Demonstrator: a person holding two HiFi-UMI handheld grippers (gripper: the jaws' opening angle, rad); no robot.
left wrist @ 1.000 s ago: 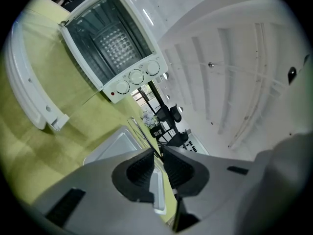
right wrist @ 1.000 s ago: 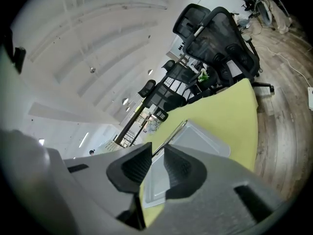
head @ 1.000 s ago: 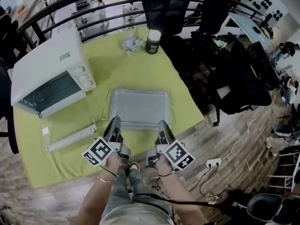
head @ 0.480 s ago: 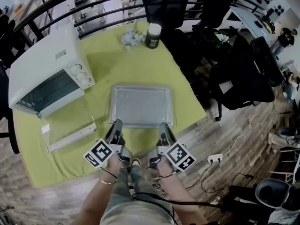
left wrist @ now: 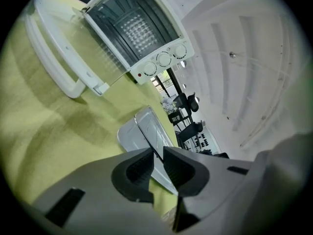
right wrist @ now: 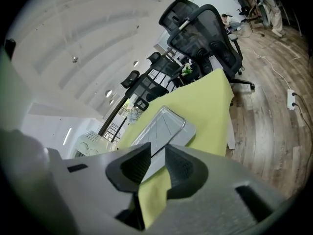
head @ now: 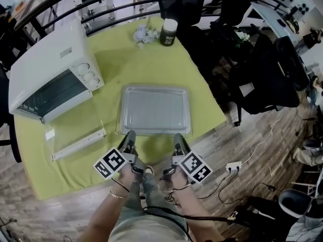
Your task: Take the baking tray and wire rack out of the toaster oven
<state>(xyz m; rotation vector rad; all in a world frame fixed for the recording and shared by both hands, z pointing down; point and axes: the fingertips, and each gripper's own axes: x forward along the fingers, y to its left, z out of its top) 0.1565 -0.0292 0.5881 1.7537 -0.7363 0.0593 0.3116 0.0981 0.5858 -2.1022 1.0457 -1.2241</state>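
While the baking tray (head: 155, 110) lies just ahead, left gripper (head: 130, 134) and right gripper (head: 177, 136) each pinch its near rim, seemingly firmly.

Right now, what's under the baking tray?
The green tablecloth shows around the baking tray on all sides. The patch directly beneath is covered, so nothing there can be checked.

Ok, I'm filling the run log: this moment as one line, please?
baking tray: out of toaster oven | left gripper: shut on its near rim | right gripper: same | oven door: open
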